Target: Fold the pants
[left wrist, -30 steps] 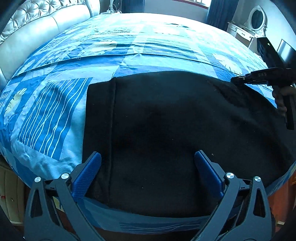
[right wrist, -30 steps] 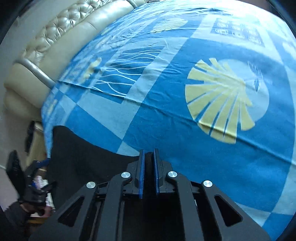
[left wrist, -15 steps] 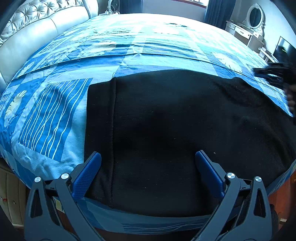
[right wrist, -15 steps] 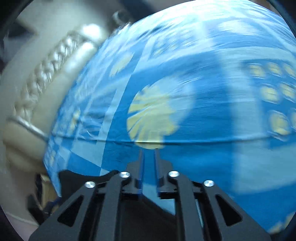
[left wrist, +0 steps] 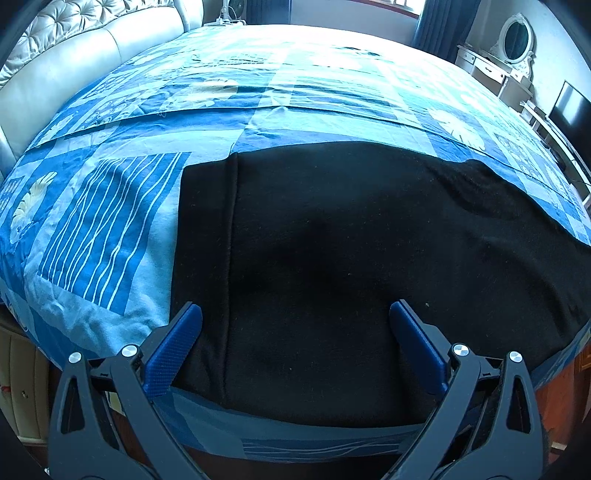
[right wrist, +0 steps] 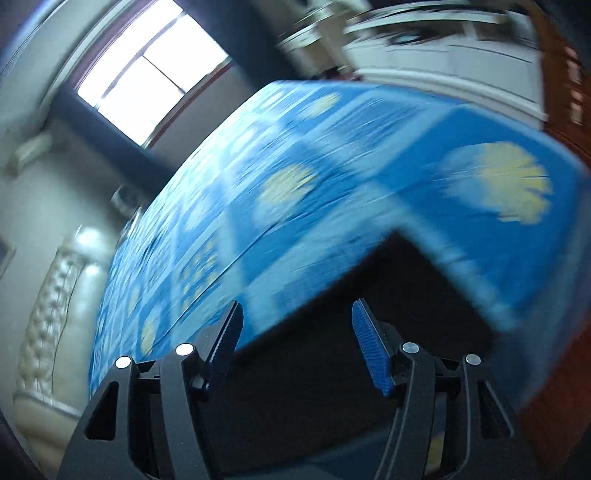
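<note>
Blue-padded left gripper (left wrist: 294,325) has its jaws wide apart, nothing clamped, hovering over the near end of the black pants (left wrist: 362,258); whether the pads touch the cloth I can't tell. Right gripper (right wrist: 297,334) jaws have just been opening, now clearly apart, nothing between them; that view is motion-blurred and tilted. Pants lie spread flat on the blue patterned bedspread (left wrist: 110,221) at the near edge of the bed, a vertical seam or fold edge near their left side; in the right wrist view they show as a dark patch (right wrist: 369,295) just ahead of the fingers. Room: tufted cream headboard (left wrist: 74,55) at left, white dresser with oval mirror (left wrist: 515,35) at far right, dark screen (left wrist: 570,110) beside it, bright window (right wrist: 147,70).
</note>
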Demonstrator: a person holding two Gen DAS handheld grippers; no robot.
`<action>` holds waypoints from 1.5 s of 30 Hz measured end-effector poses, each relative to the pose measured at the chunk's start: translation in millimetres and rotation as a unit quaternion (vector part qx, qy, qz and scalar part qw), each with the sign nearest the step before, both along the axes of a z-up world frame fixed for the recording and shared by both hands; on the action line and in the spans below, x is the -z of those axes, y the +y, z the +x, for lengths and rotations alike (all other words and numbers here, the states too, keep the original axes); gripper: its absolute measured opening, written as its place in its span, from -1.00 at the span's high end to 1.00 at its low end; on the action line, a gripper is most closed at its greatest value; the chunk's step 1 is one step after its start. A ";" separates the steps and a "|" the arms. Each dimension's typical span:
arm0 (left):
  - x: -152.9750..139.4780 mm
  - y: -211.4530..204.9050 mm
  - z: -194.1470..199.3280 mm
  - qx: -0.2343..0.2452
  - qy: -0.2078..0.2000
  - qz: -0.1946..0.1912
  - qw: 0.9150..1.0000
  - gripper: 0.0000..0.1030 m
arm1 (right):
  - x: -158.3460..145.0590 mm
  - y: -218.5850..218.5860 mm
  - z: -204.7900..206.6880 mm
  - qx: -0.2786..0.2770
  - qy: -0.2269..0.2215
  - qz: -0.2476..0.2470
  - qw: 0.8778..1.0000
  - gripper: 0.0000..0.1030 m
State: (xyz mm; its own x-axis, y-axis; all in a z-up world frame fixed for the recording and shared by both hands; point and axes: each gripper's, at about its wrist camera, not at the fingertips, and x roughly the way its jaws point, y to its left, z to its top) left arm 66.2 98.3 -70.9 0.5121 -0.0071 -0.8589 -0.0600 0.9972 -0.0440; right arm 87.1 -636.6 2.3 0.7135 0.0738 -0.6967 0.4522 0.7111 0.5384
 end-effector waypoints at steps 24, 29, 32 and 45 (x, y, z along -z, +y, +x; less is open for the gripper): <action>-5.8 -2.7 -19.4 -0.037 0.006 0.005 0.999 -0.96 | 107.9 -32.2 -41.9 0.086 -0.084 0.232 0.965 -0.24; -7.7 -1.4 -19.8 -0.036 0.008 0.000 0.999 -0.96 | 116.2 -29.7 -14.5 0.098 -0.033 0.189 0.977 0.28; -10.5 0.1 -21.0 -0.039 0.008 -0.004 0.999 -0.96 | 110.6 -20.1 1.3 0.088 -0.006 0.158 0.983 0.77; -35.0 -2.7 -32.7 -0.035 -0.011 -0.007 0.999 -0.96 | -28.5 85.7 39.4 -0.058 -0.110 0.058 0.991 0.78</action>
